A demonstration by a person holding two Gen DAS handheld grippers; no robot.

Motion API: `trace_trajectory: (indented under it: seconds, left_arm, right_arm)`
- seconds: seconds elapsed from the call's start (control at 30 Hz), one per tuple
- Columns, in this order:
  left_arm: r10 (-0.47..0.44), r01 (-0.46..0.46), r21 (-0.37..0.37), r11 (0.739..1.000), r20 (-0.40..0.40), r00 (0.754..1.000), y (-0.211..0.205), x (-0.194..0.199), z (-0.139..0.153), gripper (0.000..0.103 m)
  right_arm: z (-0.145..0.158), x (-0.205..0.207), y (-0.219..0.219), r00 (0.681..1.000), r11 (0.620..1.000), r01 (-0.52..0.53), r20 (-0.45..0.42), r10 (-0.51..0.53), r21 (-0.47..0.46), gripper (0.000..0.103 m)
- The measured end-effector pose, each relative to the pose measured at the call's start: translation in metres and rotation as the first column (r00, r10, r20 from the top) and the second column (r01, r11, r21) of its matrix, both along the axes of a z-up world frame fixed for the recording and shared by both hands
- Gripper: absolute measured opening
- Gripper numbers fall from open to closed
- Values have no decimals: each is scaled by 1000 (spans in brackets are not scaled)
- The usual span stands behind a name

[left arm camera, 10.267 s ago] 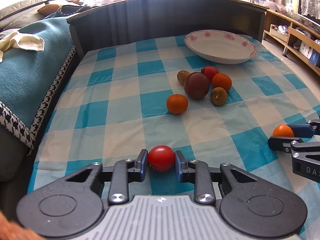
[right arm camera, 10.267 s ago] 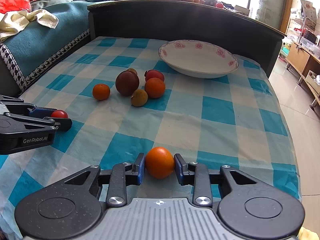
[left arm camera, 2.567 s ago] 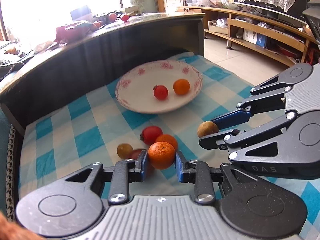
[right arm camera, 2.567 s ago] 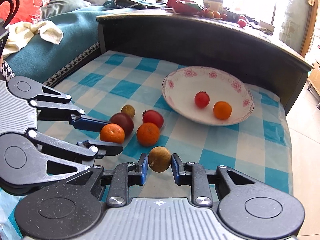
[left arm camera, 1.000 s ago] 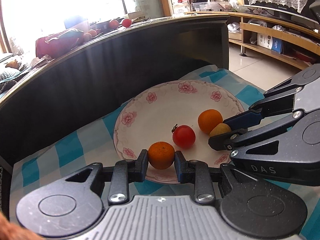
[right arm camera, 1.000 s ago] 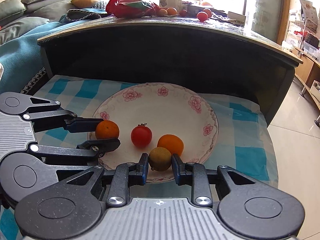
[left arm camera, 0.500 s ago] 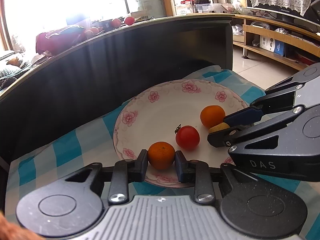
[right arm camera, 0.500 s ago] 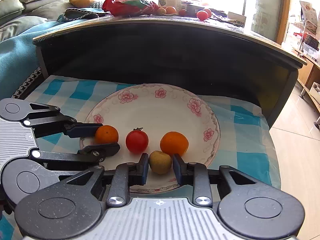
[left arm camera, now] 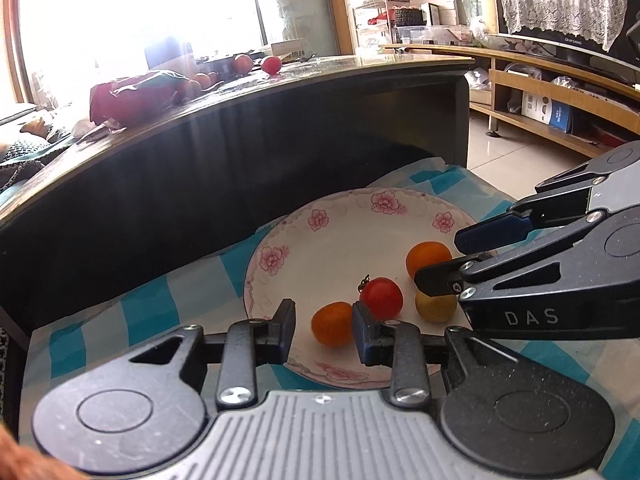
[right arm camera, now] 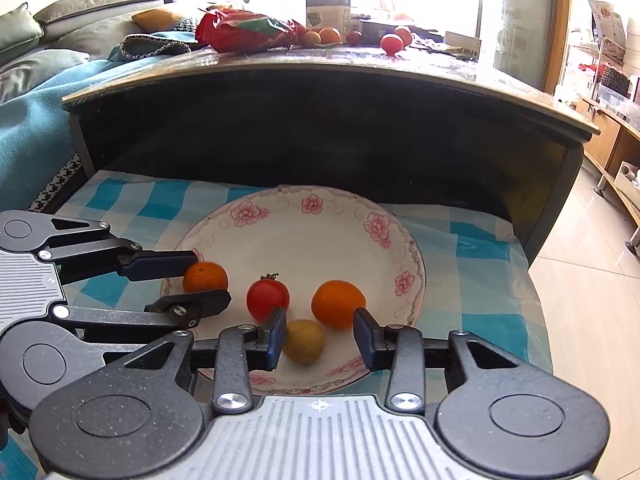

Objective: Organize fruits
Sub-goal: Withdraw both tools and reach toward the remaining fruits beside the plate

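Blue-padded left gripper (left arm camera: pixel 323 330) tilted over plate (left arm camera: pixel 340 236), jaws just opening off tangerine (left arm camera: pixel 332 324), right gripper (right arm camera: pixel 320 338) likewise off kiwi (right arm camera: pixel 304 341).

- In your right wrist view, the flowered white plate (right arm camera: pixel 384 224) holds four fruits.
- Small red tomato (right arm camera: pixel 267 298): nine o'clock of the larger orange (right arm camera: pixel 338 303).
- Yellow-green fruit (right arm camera: pixel 304 341): six o'clock.

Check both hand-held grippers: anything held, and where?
Nothing held. Left hand-held gripper has just opened off its orange; right off the yellow-green fruit.
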State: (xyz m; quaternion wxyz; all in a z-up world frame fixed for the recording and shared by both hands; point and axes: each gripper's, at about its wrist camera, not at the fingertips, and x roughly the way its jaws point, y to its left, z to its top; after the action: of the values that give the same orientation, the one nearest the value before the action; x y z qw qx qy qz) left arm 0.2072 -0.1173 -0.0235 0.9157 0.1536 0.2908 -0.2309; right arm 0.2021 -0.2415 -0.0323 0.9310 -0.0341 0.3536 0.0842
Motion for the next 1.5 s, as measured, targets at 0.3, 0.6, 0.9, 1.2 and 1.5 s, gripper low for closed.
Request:
trace_trajectory:
  seconds: [0.3,0.6,0.9,1.2,1.5]
  left_arm:
    - [37,-37,-24,999,2,999,14,-8,22,42]
    - [60,-60,-41,997,-1,998,31,-35,46,42]
    - [30,-32,-45,998,-46,998,45,-69,56,43]
    - [29,-30,-9,999,-149,988,73,-102,40,44]
    - [34,-36,-5,999,-222,974,88,-99,17,44]
  right_arm:
    - [17,-7,-7,999,999,18,46,-19,29,34]
    - [42,-28,-15,995,996,45,87,-52,83,34]
    - [48,-60,-8,997,994,24,64,-31,109,34]
    - [35,-86,17,996,987,-82,-36,87,136,36]
    - [6,-77,51,971,974,-197,-112,210,110,36]
